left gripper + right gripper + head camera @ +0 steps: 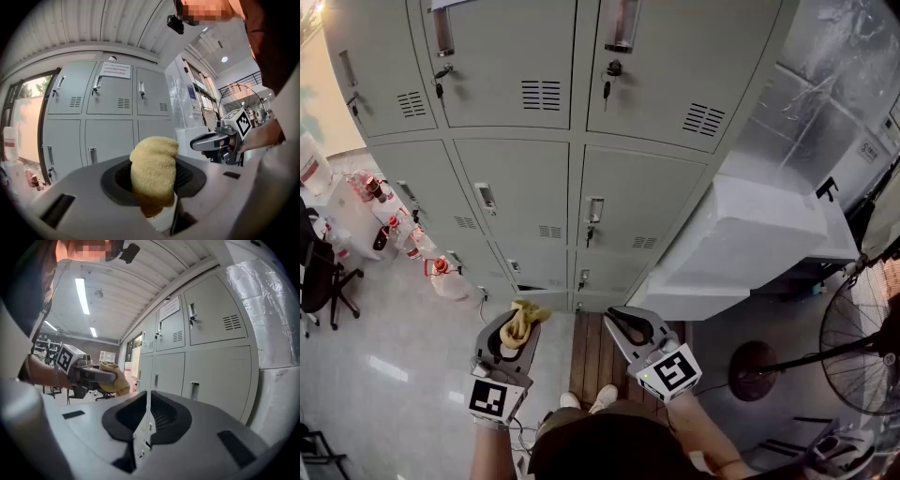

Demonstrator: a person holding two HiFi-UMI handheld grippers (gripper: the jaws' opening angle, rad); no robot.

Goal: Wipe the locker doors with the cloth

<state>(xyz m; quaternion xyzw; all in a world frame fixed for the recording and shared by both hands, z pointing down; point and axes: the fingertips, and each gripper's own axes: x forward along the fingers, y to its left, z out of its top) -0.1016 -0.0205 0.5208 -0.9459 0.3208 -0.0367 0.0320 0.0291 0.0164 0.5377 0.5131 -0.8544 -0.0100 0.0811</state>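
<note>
Item 1. Locker doors (516,187): a grey bank in several tiers, with handles, keys and vent slots. It is placed ahead of both hand-held grippers and well apart from them. No door is touched.

Item 2. White wrapped unit (750,244): set against the bank, ahead and to the right of the right hand-held gripper.

Item 3. Standing fan (862,347): set on the floor, further right again.

Item 4. Left hand-held gripper (514,328): clenched on the cloth and aimed at the bank.

Item 5. Right hand-held gripper (147,416): jaws brought together with nothing between them, held beside the left one and about level with it.

Item 6. Cloth (153,168): yellow and bunched, pinched between the left jaws. Its free end is raised past the jaw tips, so its long axis runs along the jaws toward the doors.

Note: the left hand-held gripper is judged the one to be carried forward until the cloth's free end is pressed to a door; wiping is not yet begun.
</note>
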